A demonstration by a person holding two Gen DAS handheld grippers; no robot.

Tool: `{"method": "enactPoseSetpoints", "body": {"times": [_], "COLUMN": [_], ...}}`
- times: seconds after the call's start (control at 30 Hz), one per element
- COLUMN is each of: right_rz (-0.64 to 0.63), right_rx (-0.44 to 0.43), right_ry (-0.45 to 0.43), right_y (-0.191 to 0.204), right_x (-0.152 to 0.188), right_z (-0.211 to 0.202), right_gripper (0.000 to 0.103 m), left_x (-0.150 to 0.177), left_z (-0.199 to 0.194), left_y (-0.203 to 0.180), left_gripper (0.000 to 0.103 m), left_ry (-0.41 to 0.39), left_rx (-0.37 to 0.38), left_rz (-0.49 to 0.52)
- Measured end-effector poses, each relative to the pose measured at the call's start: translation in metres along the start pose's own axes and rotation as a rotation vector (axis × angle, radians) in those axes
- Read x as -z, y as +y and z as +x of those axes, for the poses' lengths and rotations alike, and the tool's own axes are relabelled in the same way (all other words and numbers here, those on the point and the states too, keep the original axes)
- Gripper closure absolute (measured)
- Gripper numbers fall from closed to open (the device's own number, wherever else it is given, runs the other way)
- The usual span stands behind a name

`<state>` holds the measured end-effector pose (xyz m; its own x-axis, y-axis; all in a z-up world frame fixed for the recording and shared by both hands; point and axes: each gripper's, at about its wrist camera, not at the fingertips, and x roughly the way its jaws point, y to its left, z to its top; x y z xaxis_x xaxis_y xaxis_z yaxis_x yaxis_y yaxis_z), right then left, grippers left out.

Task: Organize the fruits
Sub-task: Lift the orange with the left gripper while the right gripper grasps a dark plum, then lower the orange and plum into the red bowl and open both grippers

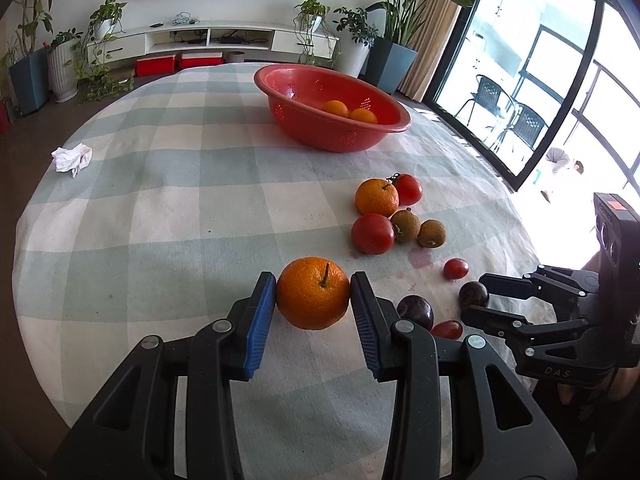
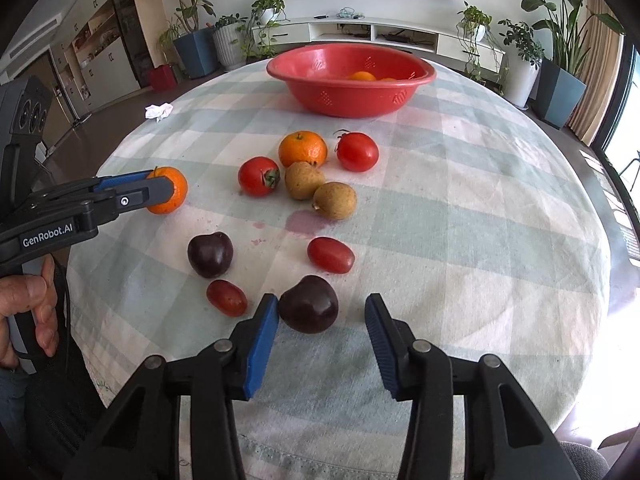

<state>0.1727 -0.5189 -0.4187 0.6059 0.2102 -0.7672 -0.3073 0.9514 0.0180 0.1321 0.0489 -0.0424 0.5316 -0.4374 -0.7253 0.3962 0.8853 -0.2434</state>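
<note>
A round counter under a woven pale-green checked cloth carries loose fruit before a perforated red plastic bowl holding two oranges, half hidden by its rim. The left gripper has its ribbed blue fingers pressed against both sides of a dimpled, stemmed orange. The right gripper stands spread wide, a glossy dark plum touching its left finger.

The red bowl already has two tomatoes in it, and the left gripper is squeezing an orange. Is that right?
Not quite. The two round things inside the red bowl are oranges, not tomatoes; the left wrist view shows them best. The tomatoes lie on the tablecloth. The rest holds: the left gripper has its pads against an orange.
</note>
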Motion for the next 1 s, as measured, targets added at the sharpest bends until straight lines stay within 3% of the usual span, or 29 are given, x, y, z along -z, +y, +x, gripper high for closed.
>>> {"method": "enactPoseSetpoints", "body": {"times": [0.33,0.77,1.0], "right_rz": [-0.059,0.013,0.08], "right_rx": [-0.001,-0.065,-0.072], "right_ry": [0.005,-0.048,-0.124], "right_y": [0.01,-0.006,-0.039], "right_x": [-0.001,-0.01,-0.037], "right_z": [0.002,-0.022,-0.039], "right_gripper": [0.07,0.071,0.071], "left_x": [0.002,0.001,-0.019], "left_z": [0.002,0.0,-0.012], "left_y": [-0.004,-0.005,-0.002], "left_gripper": [0.067,0.067,0.067], "left_ry": [0.001,-0.008,-0.043], "left_rx": [0.006,0.015,0.045], "left_rz": [0.01,0.002,-0.017]}}
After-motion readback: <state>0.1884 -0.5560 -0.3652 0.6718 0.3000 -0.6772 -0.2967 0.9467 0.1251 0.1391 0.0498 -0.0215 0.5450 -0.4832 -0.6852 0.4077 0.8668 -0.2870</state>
